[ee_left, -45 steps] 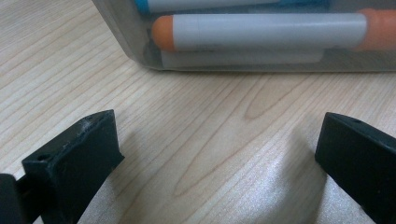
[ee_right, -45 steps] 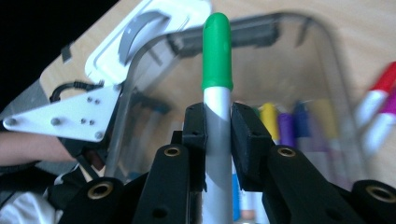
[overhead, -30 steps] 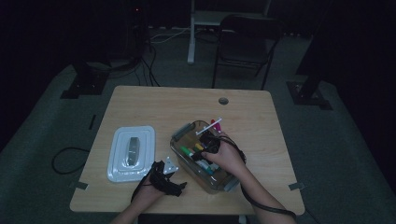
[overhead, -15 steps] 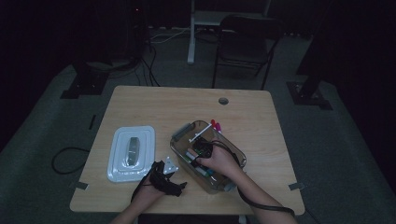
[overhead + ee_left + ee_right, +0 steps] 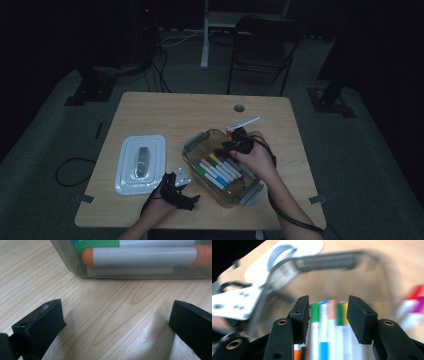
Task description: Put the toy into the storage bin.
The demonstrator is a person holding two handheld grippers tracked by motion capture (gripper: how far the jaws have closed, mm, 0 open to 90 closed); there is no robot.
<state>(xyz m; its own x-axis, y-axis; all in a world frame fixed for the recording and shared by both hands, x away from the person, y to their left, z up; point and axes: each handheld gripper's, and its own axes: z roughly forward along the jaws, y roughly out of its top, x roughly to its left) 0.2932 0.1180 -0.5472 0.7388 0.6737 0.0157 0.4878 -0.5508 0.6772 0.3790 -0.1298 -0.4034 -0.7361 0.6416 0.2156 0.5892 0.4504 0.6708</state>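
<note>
A clear container (image 5: 192,145) stands mid-table with several coloured markers (image 5: 217,170) lying side by side in it. My right gripper (image 5: 229,148) hovers over its far end. Its jaws (image 5: 328,315) have just been opening and nothing is between them; the markers (image 5: 324,337) lie blurred below. A white marker with a red cap (image 5: 243,124) rests by the container's far rim. My left gripper (image 5: 180,187) sits low on the table, open wide (image 5: 115,327), facing the container wall (image 5: 75,262), behind which an orange-capped marker (image 5: 140,256) shows.
A white lid (image 5: 150,145) lies to the left of the container with a small grey object (image 5: 142,161) on it. The wooden table (image 5: 175,112) has a cable hole (image 5: 239,108) near its far edge. A dark chair (image 5: 265,40) stands beyond it.
My right gripper has lifted a little above the markers in the container and its jaws have parted. The left gripper has stayed where it was.
</note>
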